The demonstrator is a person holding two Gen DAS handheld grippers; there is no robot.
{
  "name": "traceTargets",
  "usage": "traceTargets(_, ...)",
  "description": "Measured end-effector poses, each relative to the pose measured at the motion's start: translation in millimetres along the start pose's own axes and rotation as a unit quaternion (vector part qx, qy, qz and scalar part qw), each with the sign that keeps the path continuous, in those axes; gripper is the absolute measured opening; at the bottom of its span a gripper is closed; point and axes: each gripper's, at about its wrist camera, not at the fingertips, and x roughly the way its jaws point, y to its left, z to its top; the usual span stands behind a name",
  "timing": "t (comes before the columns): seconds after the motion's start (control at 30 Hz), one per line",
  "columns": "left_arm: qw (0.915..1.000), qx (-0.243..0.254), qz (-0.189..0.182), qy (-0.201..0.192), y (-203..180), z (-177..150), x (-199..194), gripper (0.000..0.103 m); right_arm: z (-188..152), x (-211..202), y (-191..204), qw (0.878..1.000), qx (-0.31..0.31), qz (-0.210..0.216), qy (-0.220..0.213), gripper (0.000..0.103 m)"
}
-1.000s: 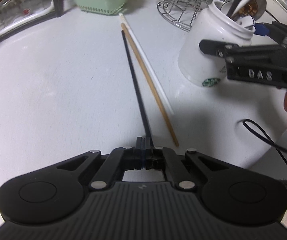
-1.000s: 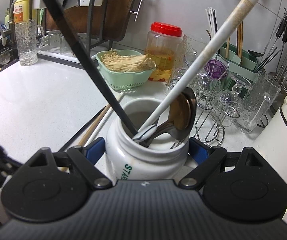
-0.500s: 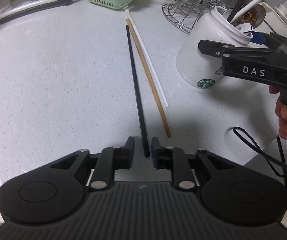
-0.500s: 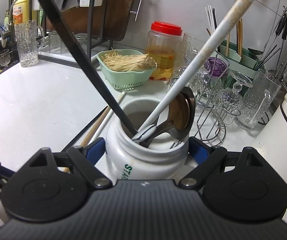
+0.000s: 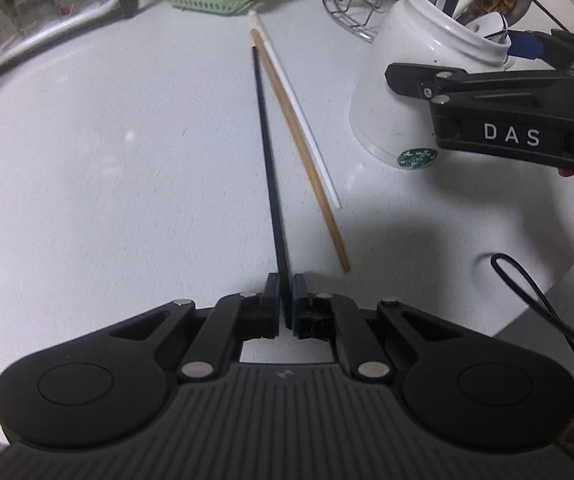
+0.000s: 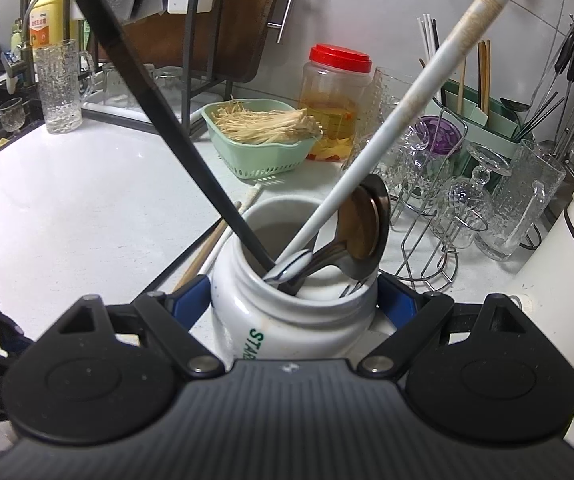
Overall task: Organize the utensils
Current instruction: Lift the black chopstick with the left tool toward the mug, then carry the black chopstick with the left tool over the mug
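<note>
The left tongs [image 5: 286, 300] have just been closing, and the near end of the black chopstick [image 5: 268, 152] sits between the two pads; whether both pads already press on it I cannot tell, a thin gap shows on one side. From there the chopstick runs toward 12 o'clock along the white worktop [image 5: 107, 168]. Just beside it, at about 1 o'clock, lie a wooden chopstick [image 5: 299, 148] and a white chopstick [image 5: 295, 108], side by side.

The right tongs [image 6: 293, 304] clamp the white jar [image 6: 287, 320] at its neck, one blue pad on each side. The jar stands on the worktop and holds a black chopstick [image 6: 167, 132], a white chopstick [image 6: 407, 100] and spoons [image 6: 363, 220]. At 12 o'clock beyond the jar is a green basket [image 6: 259, 156]; at 2 o'clock stands a wire rack with glasses [image 6: 459, 196].
</note>
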Motion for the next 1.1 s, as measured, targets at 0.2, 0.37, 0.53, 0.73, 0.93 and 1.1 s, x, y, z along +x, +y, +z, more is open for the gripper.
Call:
traceTargets(0.2, 0.9995, -0.021, -0.017, 0.016, 12.8, -17.4, -14.4, 0.005, -2.1, -2.9, 4.9, 1.0, -0.003, 0.004, -0.004, 0.091)
traceTargets(0.37, 0.9982, -0.038, -0.04, 0.024, 16.4, -37.7, -31.4, 0.005, -1.7, -3.0, 5.6, 1.0, -0.006, 0.007, -0.003, 0.091)
traceTargets(0.53, 0.9965, -0.059, -0.052, 0.027, 20.6, -57.9, -44.4, 0.005, -2.9, -3.6, 4.9, 1.0, -0.007, 0.01, -0.006, 0.091)
traceTargets(0.73, 0.9921, -0.091, -0.075, 0.042, 24.8, -73.6, -38.0, 0.005, -4.0, -4.0, 4.4, 1.0, -0.007, 0.012, -0.007, 0.091)
traceTargets(0.93, 0.9896, -0.115, -0.077, 0.04, 32.2, -79.9, -38.2, 0.006, -4.4, -4.5, 3.5, 1.0, -0.01, 0.018, -0.008, 0.091)
traceTargets(1.1, 0.9852, -0.143, -0.087, 0.037, 46.8, -84.5, -41.4, 0.027, -5.7, -6.1, 2.9, 1.0, -0.01, 0.021, -0.011, 0.091)
